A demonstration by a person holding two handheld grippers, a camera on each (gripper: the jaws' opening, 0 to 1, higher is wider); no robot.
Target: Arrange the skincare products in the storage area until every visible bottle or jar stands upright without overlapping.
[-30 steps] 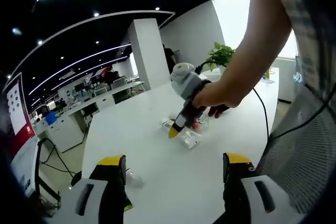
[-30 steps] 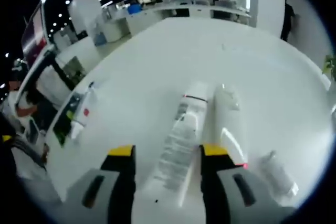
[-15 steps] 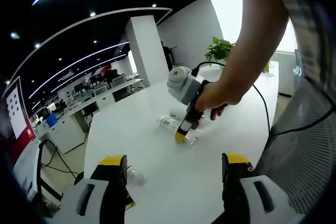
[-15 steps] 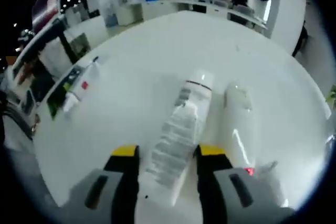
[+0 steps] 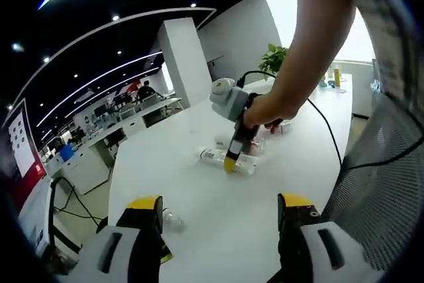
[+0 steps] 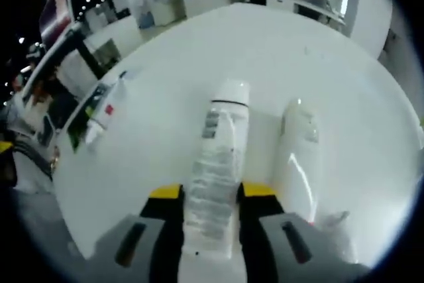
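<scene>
White worktop (image 6: pixel 165 51) carries a clear labelled bottle (image 6: pixel 217 164) lying flat; my right gripper (image 6: pixel 207 191) is clamped on its sides, its lower end hidden. A white bottle (image 6: pixel 297 154) lies beside it. My left gripper (image 5: pixel 218 207) hangs wide open, holding nothing.

My right gripper (image 6: pixel 207 193) has narrowed its jaws until they press both sides of the clear labelled bottle (image 6: pixel 217 164), which lay loose between them a second ago, beside the white bottle (image 6: pixel 296 157) on the counter (image 6: pixel 172 77).
</scene>
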